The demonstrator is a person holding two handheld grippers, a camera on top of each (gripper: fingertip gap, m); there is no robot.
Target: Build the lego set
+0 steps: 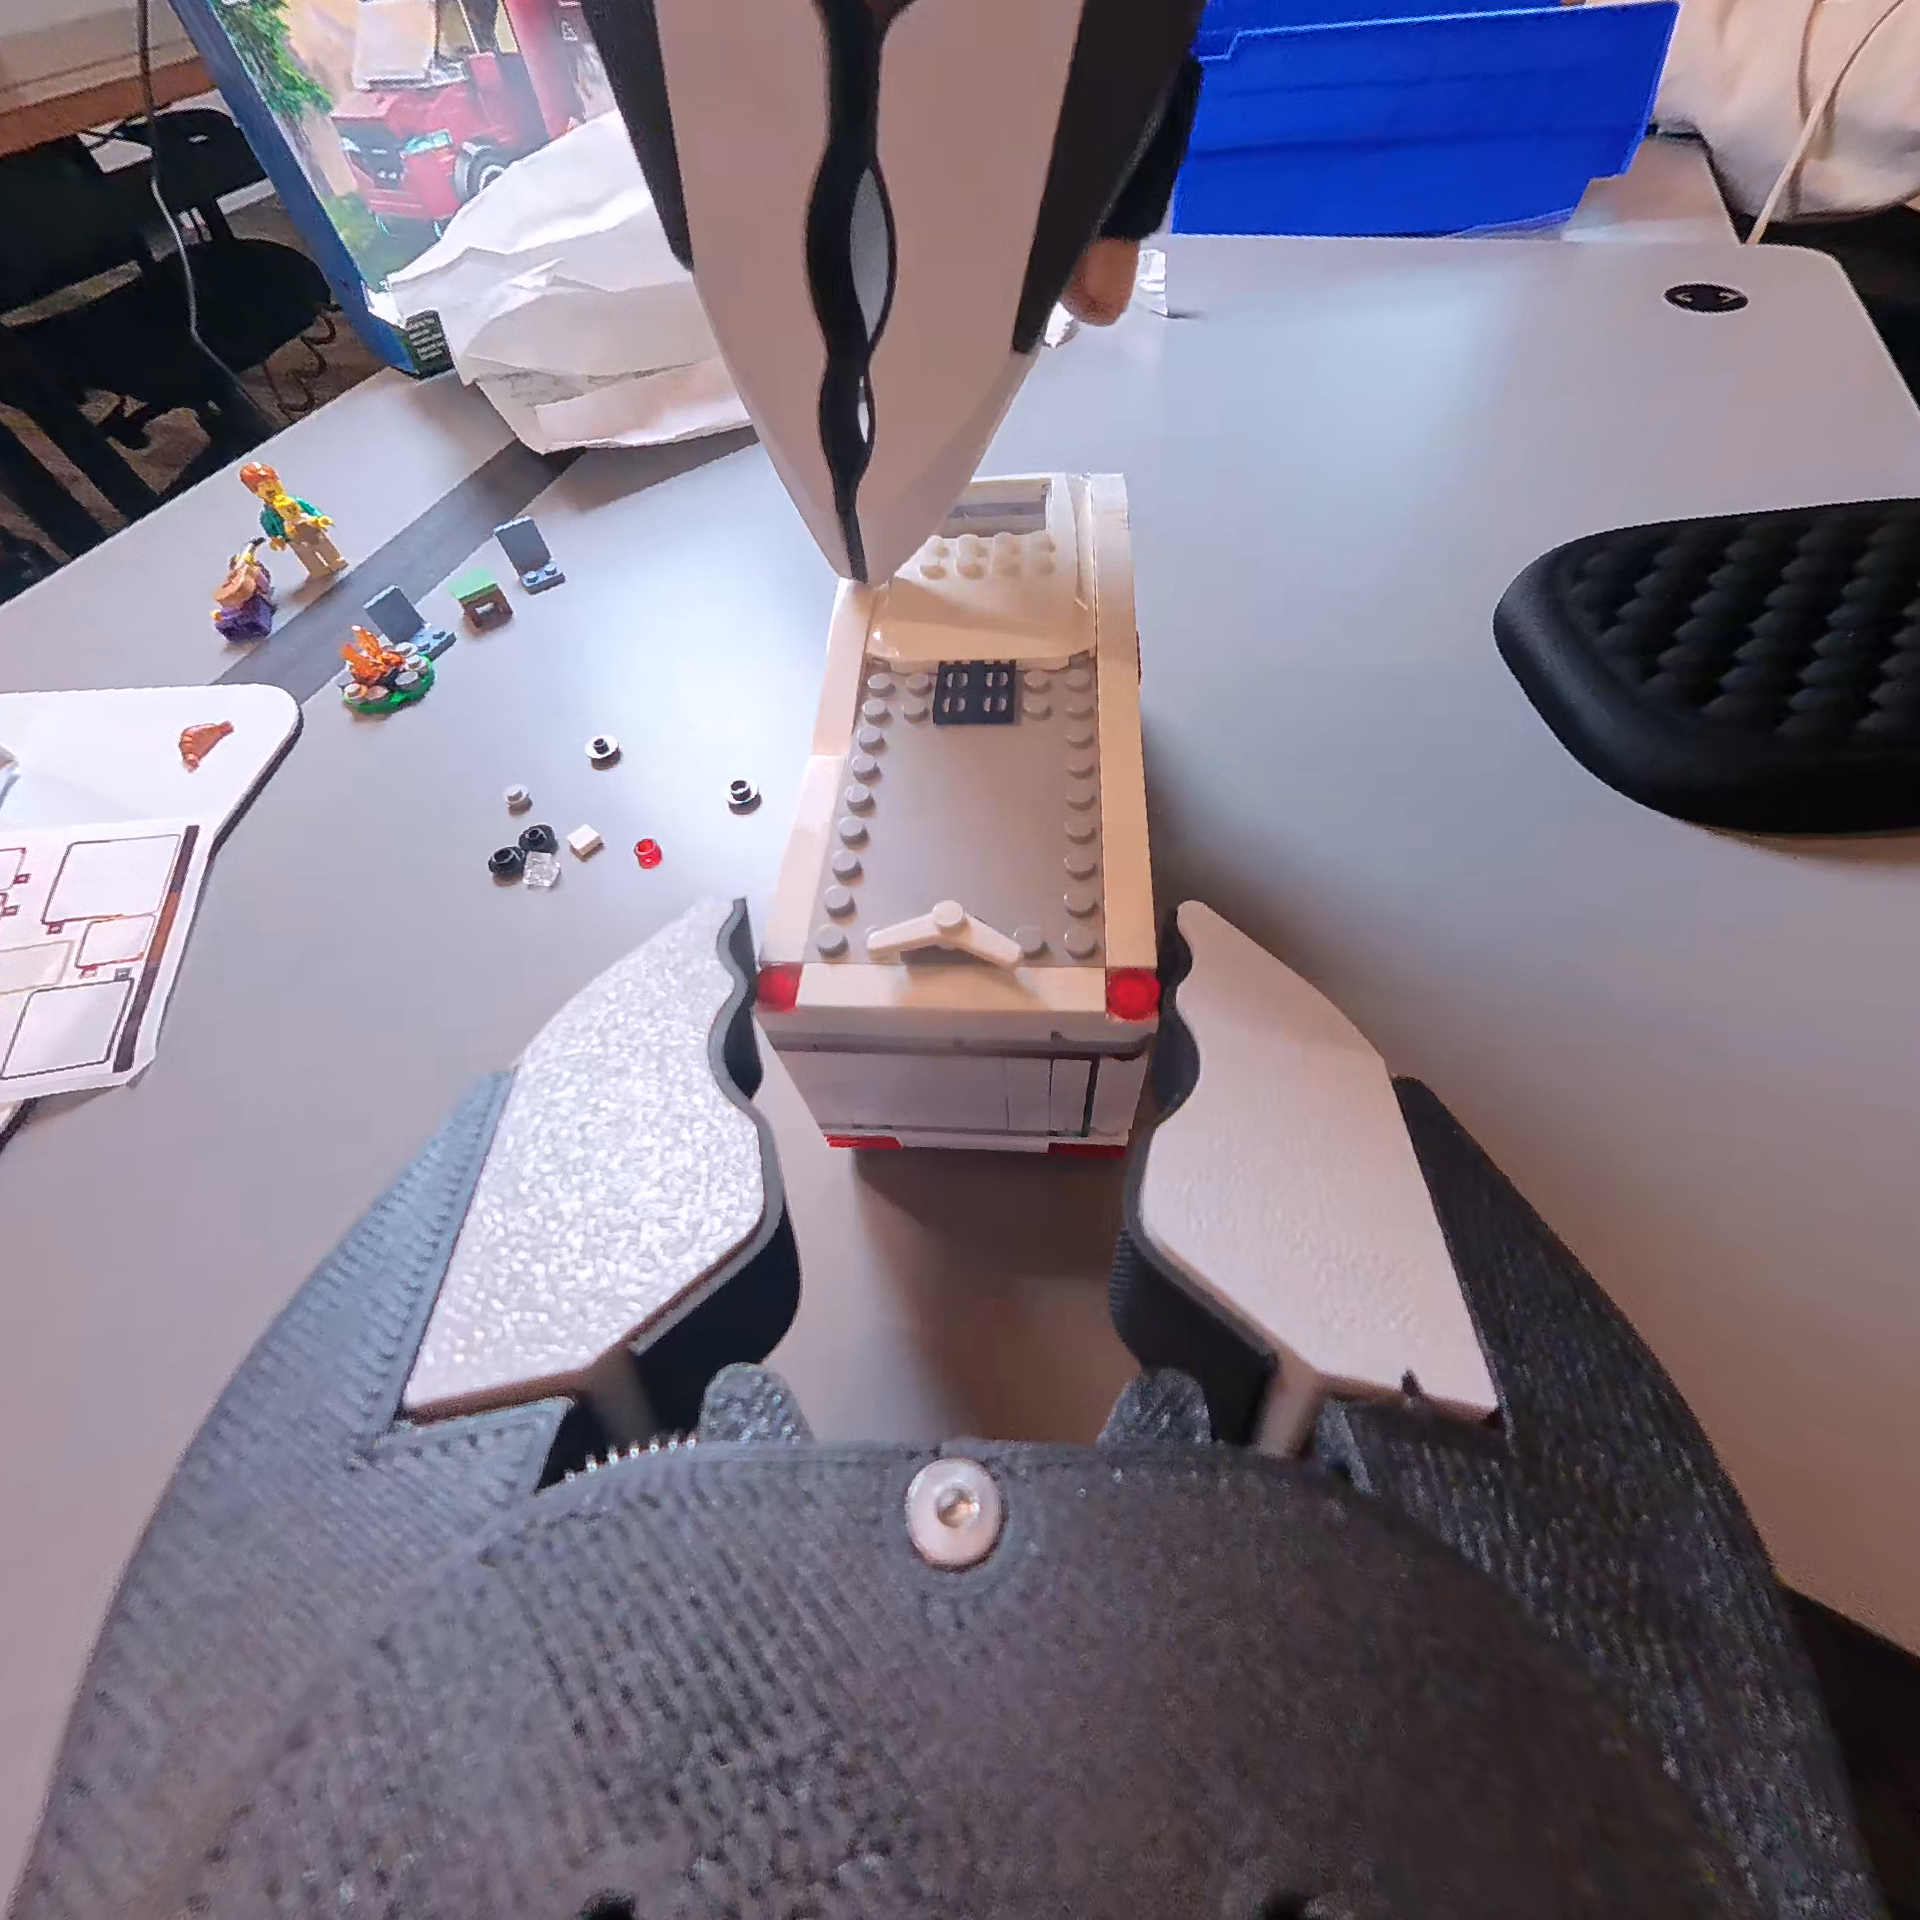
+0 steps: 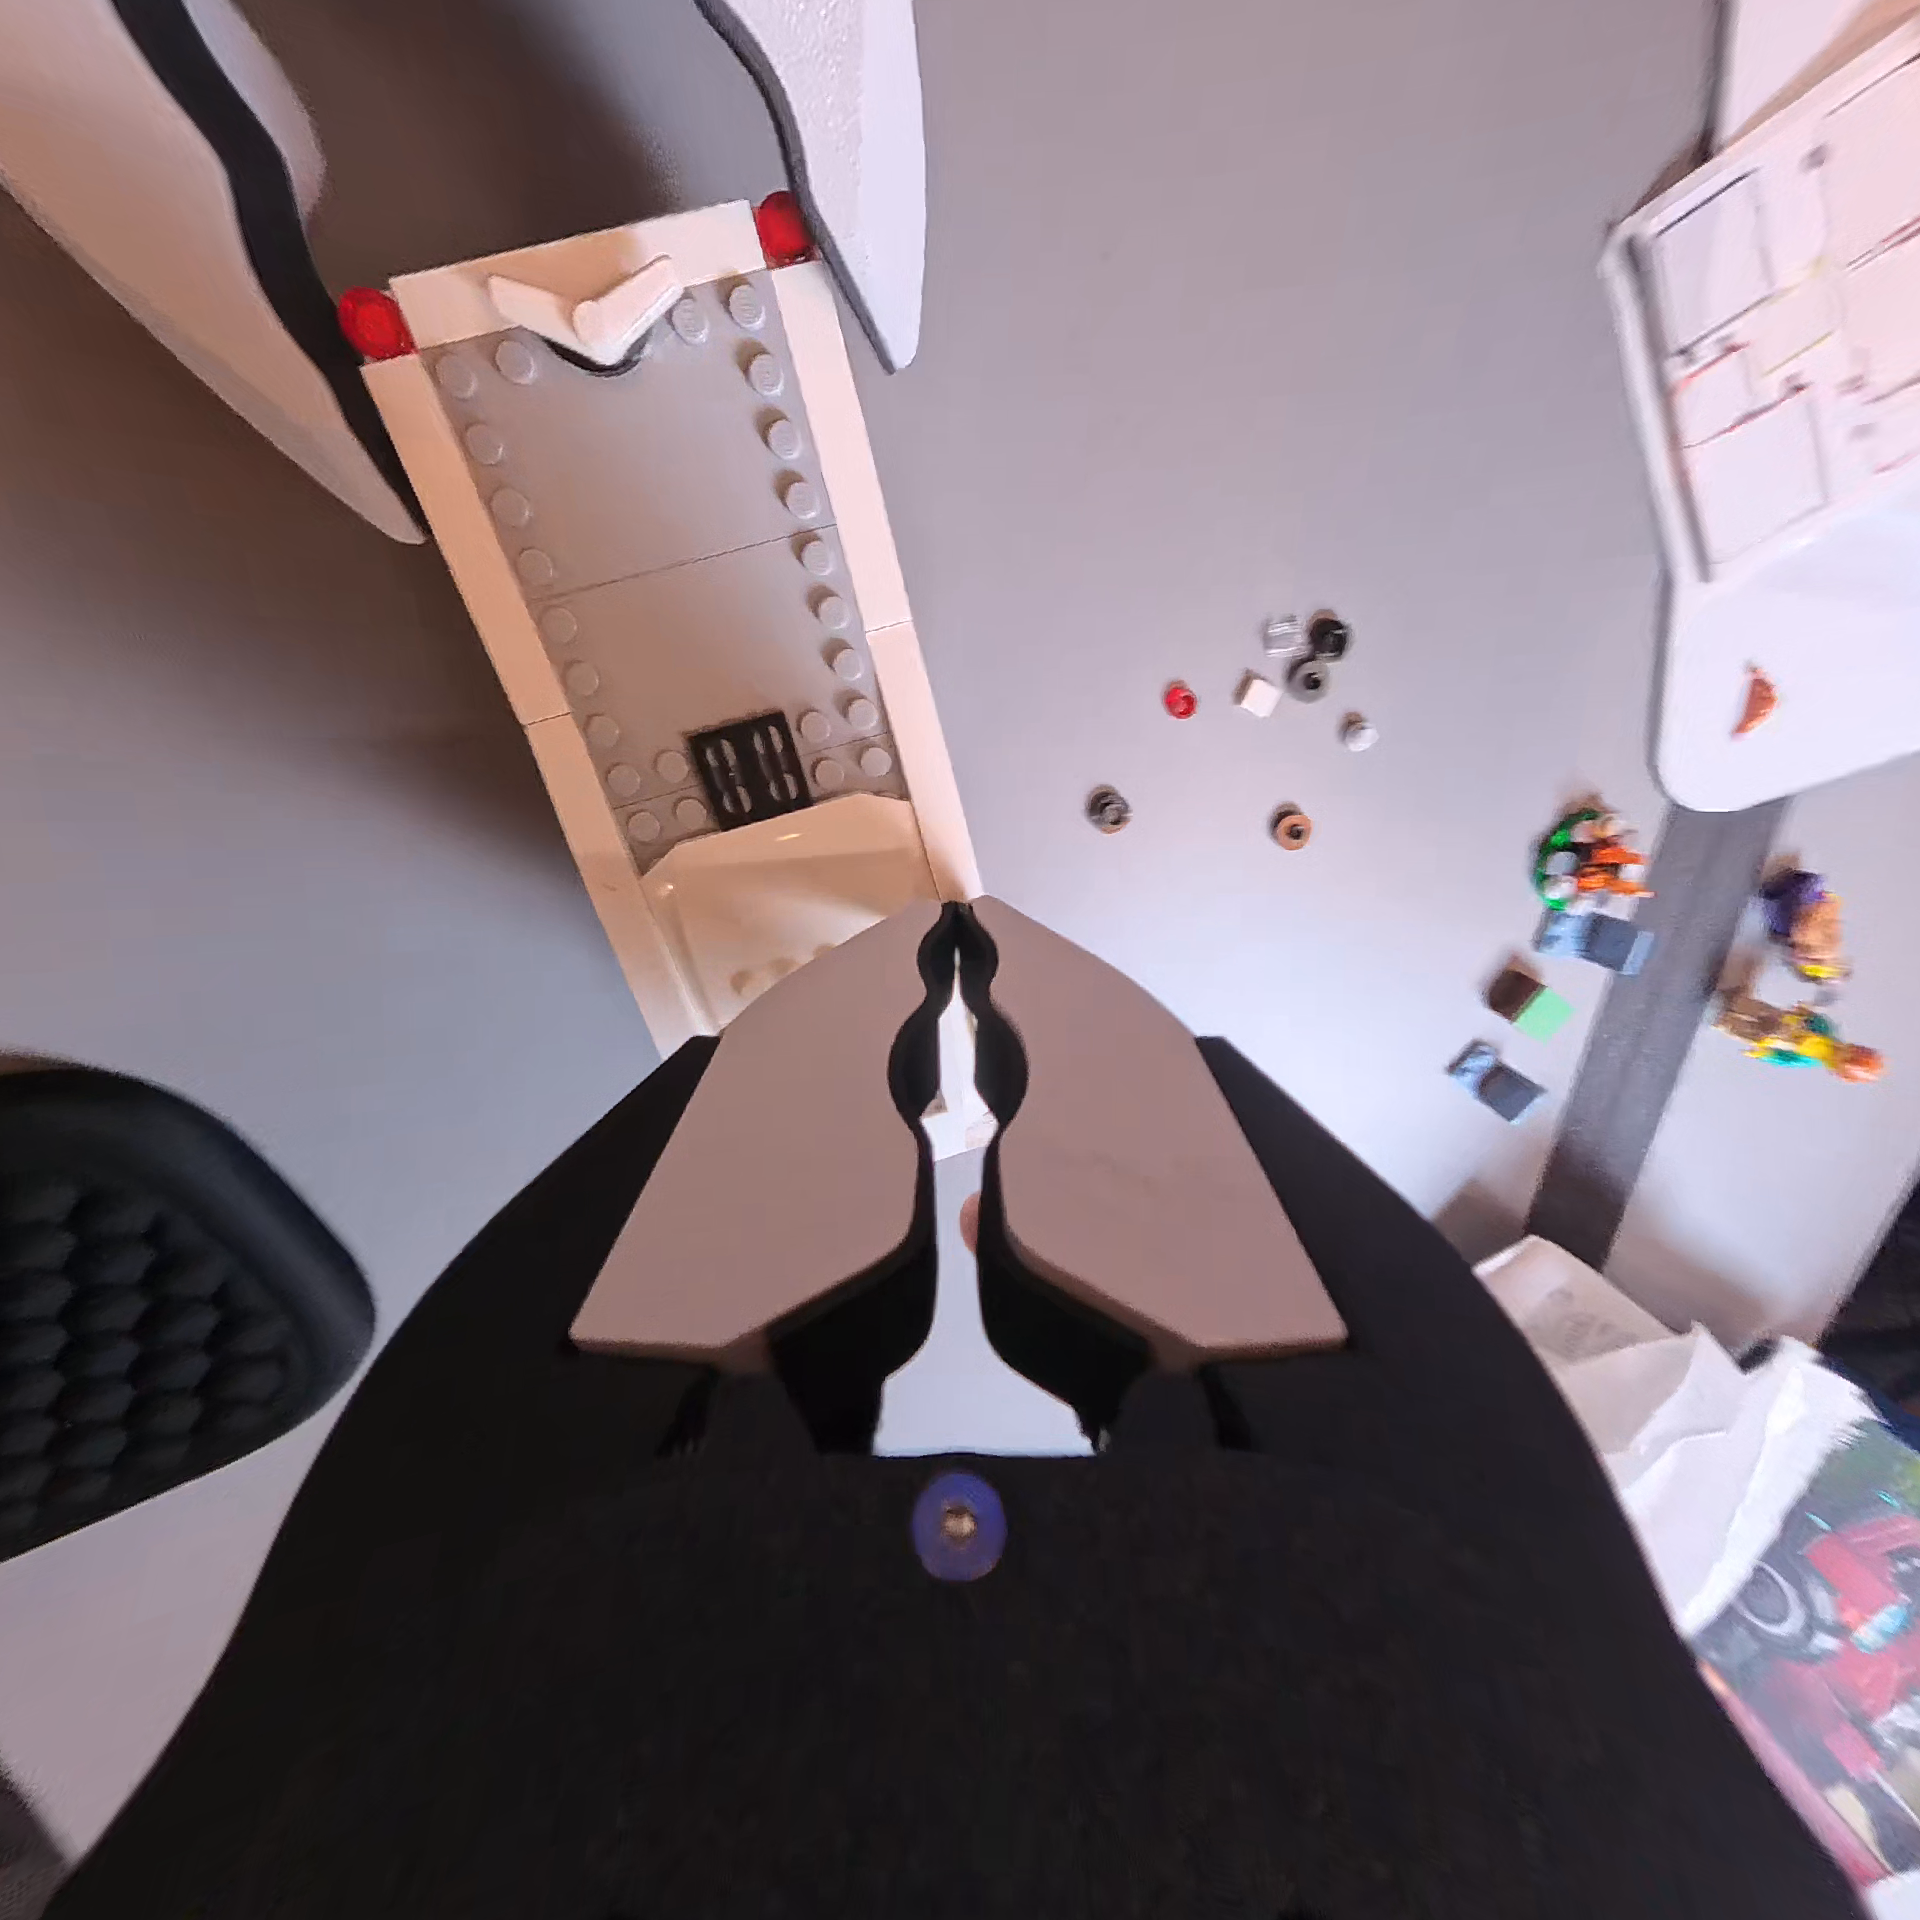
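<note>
A white and grey toy brick vehicle (image 1: 966, 810) stands on the grey table (image 1: 1351, 520). It has a studded grey roof, a black grille tile and red studs at its rear corners. My left gripper (image 1: 961, 925) straddles the rear end, and its pads (image 1: 743, 997) press on both side walls by the red studs. The right wrist view shows the vehicle (image 2: 665, 582) and the left gripper (image 2: 649, 442) the same way. My right gripper (image 2: 956, 909) is shut. Its tips rest on the front corner of the vehicle's roof, as the left wrist view also shows (image 1: 857, 566).
Several loose small pieces (image 1: 582, 831) lie left of the vehicle, with minifigures (image 1: 291, 520) and a campfire build (image 1: 384, 670) farther back. An instruction sheet (image 1: 83, 956), a picture box (image 1: 395, 156), a paper bag (image 1: 561, 312), a blue bin (image 1: 1403, 114) and a black textured pad (image 1: 1745, 665) ring the table.
</note>
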